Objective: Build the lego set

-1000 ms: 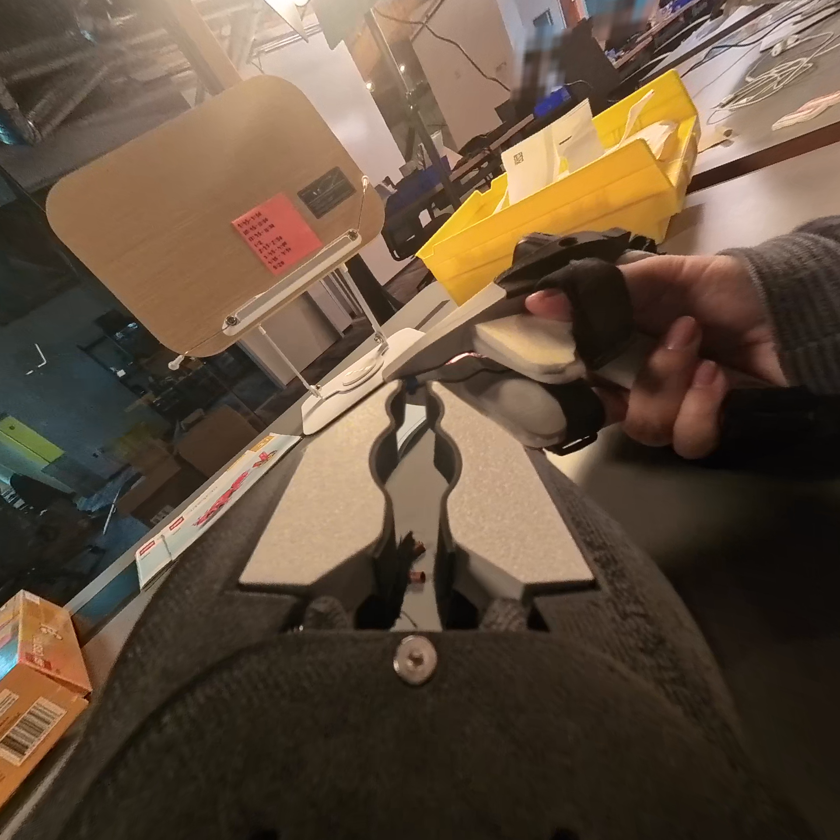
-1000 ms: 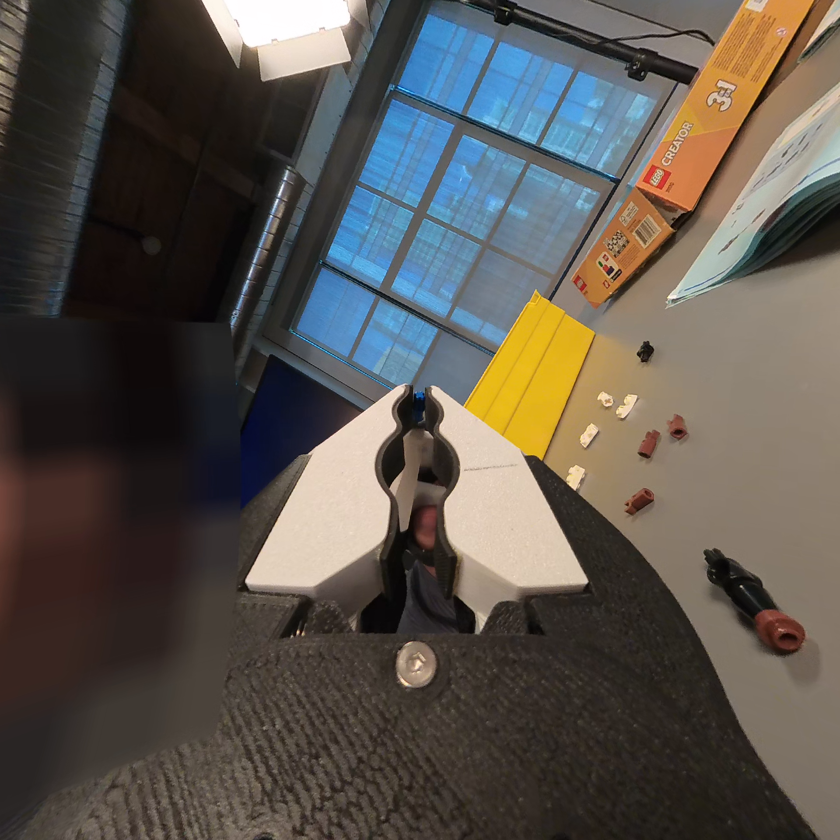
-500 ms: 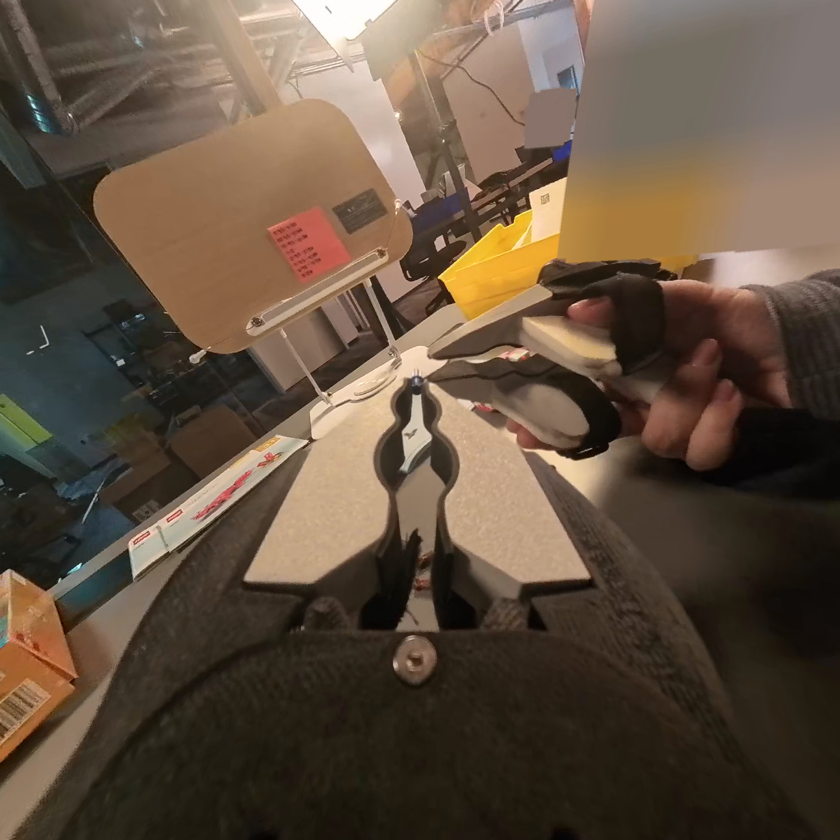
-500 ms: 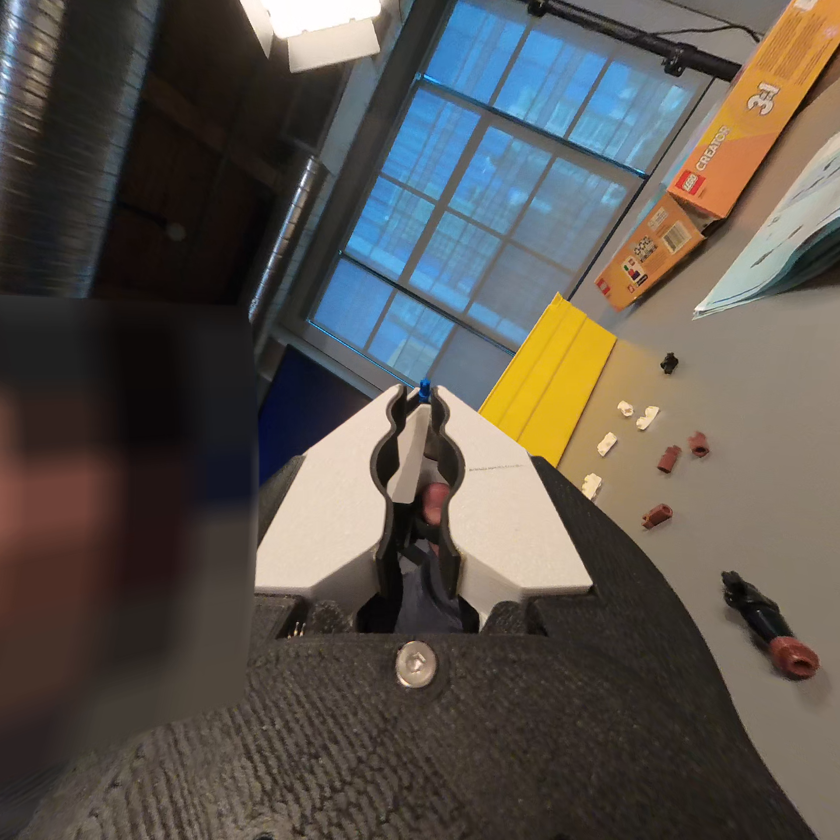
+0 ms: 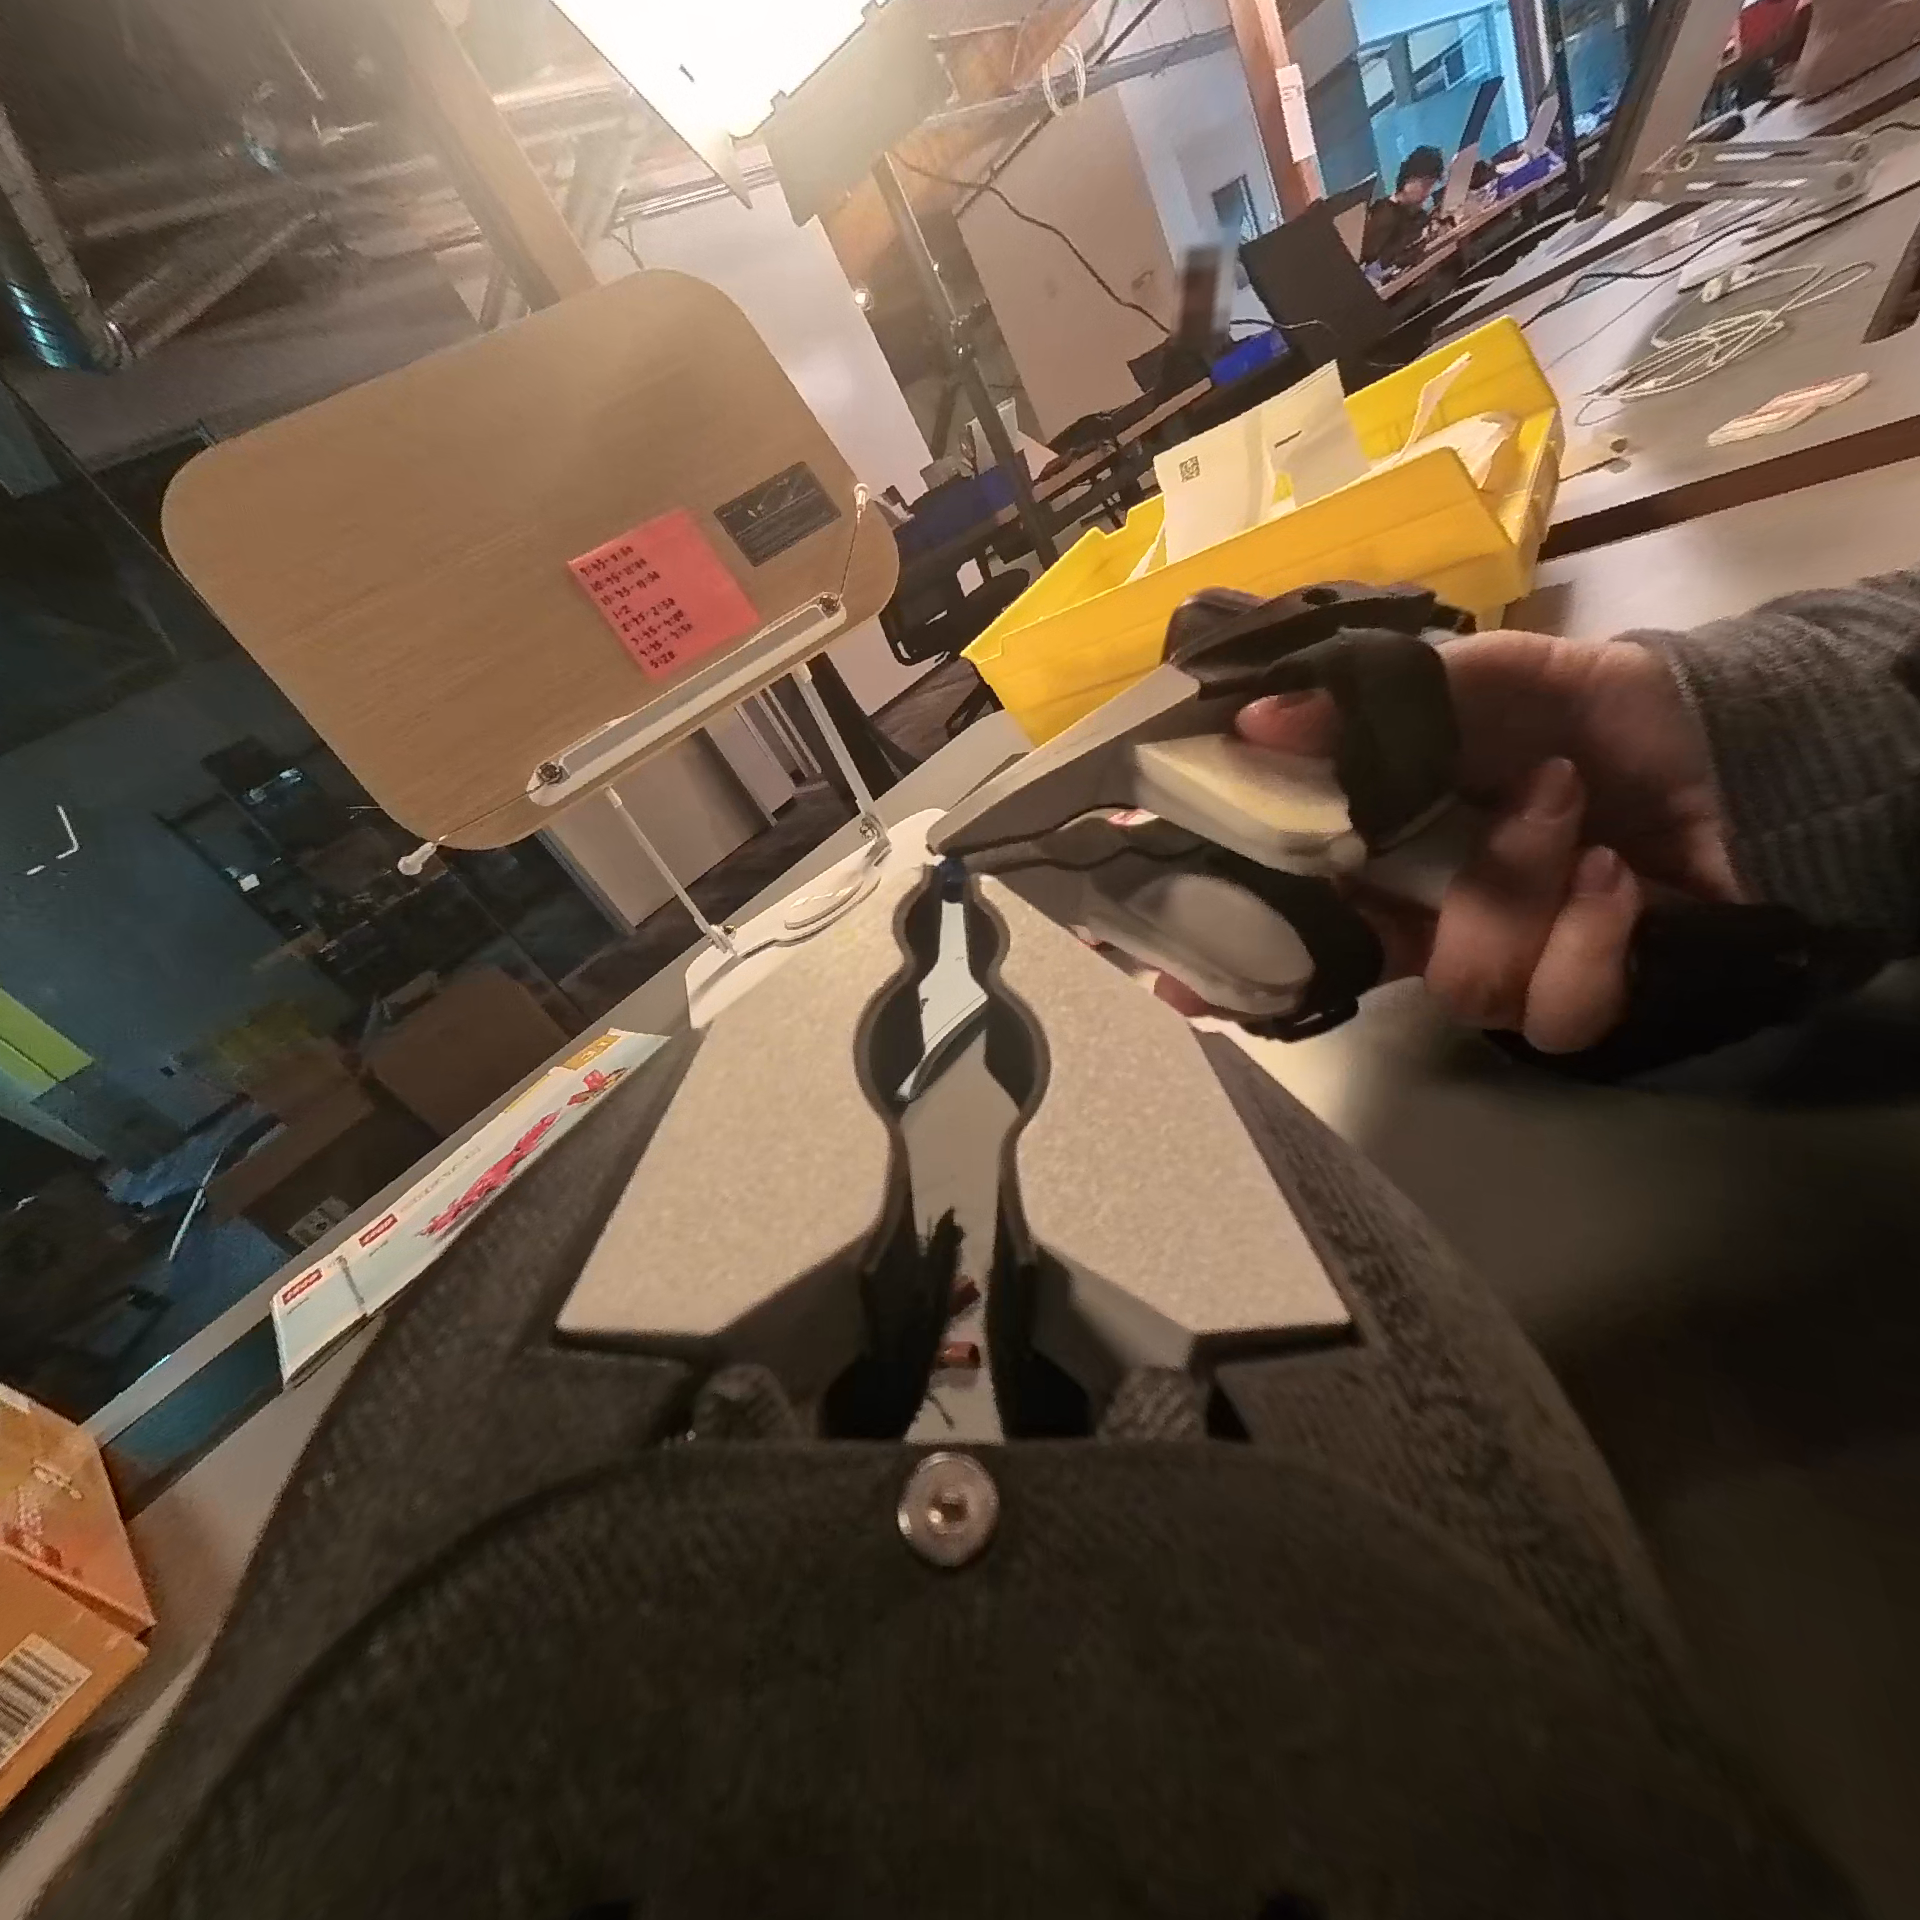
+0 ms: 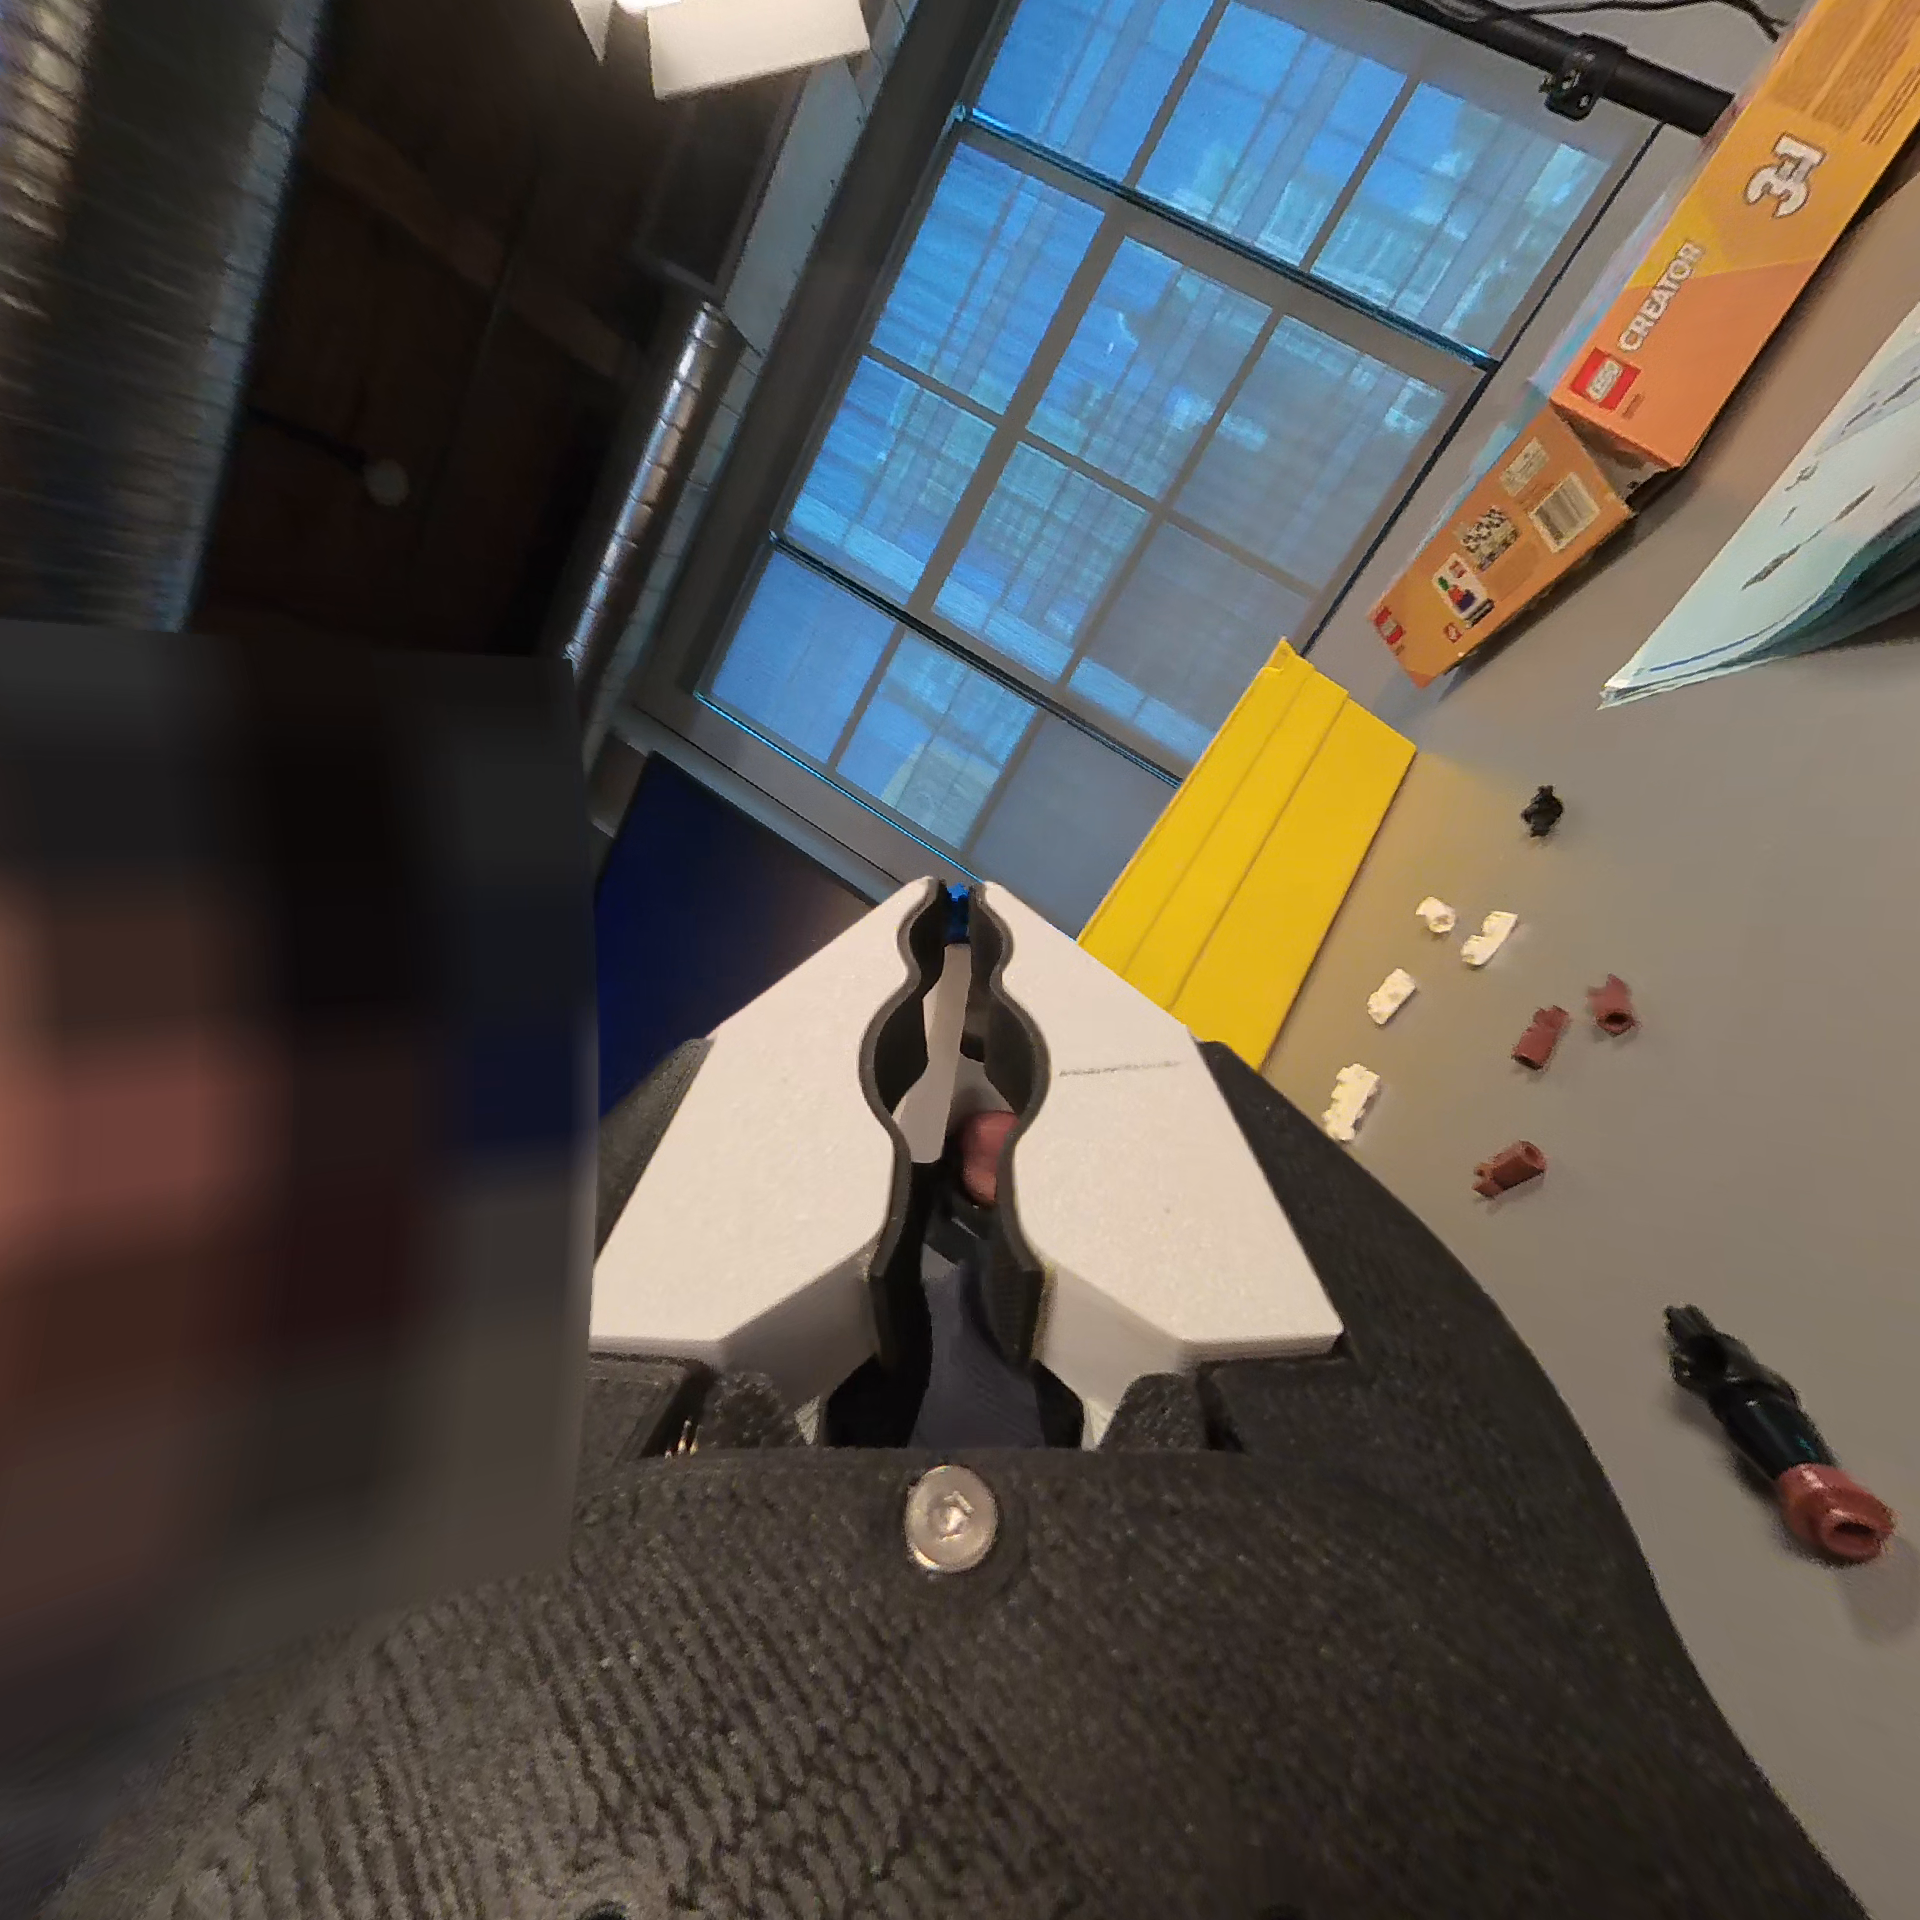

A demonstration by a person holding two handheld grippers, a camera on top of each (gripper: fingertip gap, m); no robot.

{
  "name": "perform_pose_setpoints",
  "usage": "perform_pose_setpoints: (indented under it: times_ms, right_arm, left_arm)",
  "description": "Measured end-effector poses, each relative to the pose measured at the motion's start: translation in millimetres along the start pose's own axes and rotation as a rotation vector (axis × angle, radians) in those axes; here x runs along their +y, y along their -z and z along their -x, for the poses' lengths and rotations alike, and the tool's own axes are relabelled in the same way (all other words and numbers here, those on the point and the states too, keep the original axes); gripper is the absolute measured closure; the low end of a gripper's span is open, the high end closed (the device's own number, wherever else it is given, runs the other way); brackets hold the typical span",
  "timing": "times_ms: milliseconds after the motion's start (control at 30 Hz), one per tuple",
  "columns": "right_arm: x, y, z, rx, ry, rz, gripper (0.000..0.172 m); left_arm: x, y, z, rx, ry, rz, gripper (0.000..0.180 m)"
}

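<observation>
Wooden board on white stand (image 5: 499, 582) behind L gripper (image 5: 948, 894); booklet (image 5: 468, 1174) and orange box (image 5: 52, 1579) to its left on grey table (image 6: 1662, 1039). R gripper (image 6: 958, 902) crosses in from the right, its tip meeting L's tip. Both clenched on one small blue piece (image 5: 948, 883), visible at the tips; vs 1 s ago, tips have converged. Yellow bin (image 5: 1299, 582) holds white papers. White, brown, black small parts (image 6: 1538, 1039) loose beside the bin.

We see a tiny blue piece (image 5: 948, 886) at the grey claw tips, a yellow bin (image 5: 1278, 613) at two o'clock, a pink note (image 5: 662, 592) on a wood-grain board (image 5: 436, 623), and white bits (image 6: 1392, 995) and maroon bits (image 6: 1509, 1168) on the grey counter (image 6: 1714, 1091).
</observation>
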State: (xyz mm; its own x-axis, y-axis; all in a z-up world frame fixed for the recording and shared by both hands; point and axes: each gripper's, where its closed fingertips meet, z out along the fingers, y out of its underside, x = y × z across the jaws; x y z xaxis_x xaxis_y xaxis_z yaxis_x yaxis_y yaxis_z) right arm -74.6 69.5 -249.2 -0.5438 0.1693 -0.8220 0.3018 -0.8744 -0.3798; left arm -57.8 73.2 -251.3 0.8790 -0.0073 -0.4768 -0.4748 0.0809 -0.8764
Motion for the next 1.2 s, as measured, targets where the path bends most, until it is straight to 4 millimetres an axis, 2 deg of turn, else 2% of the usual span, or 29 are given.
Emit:
perform_pose_setpoints:
  times_ms: [33, 300, 467, 533, 600, 700, 833, 967, 1100, 1200]
  right_arm:
    - [0, 1, 1, 0.006, 0.017, 0.009, 0.170]
    - [1, 2, 2, 0.034, 0.112, 0.081, 0.169]
    - [-22, 18, 2, 0.095, 0.201, 0.046, 0.170]
    - [-35, 28, -1, 0.137, 0.249, 0.035, 0.170]
    - [-45, 40, -7, 0.214, 0.345, 0.067, 0.169]
    - [-50, 53, -11, 0.306, 0.493, 0.161, 0.170]
    - [-38, 62, -24, 0.397, 0.609, 0.319, 0.170]
    - [-24, 66, -34, 0.424, 0.635, 0.440, 0.170]
    - [-9, 71, -50, 0.484, 0.688, 0.570, 0.170]
    - [-3, 69, -52, 0.478, 0.678, 0.593, 0.170]
  left_arm:
    - [0, 0, 0, 0.003, 0.000, -0.004, 0.177]
    - [-1, 0, -6, 0.029, -0.015, -0.024, 0.176]
    - [7, -4, -20, 0.162, 0.110, 0.014, 0.170]
    - [18, -7, -33, 0.271, 0.140, 0.087, 0.162]
    - [36, -13, -40, 0.359, 0.190, 0.244, 0.147]
    - [53, -18, -53, 0.500, 0.296, 0.417, 0.136]
    - [81, -20, -62, 0.628, 0.295, 0.597, 0.135]
    - [99, -24, -72, 0.691, 0.252, 0.643, 0.144]
    - [99, -31, -72, 0.719, 0.192, 0.636, 0.153]
    - [98, -29, -75, 0.749, 0.216, 0.627, 0.155]
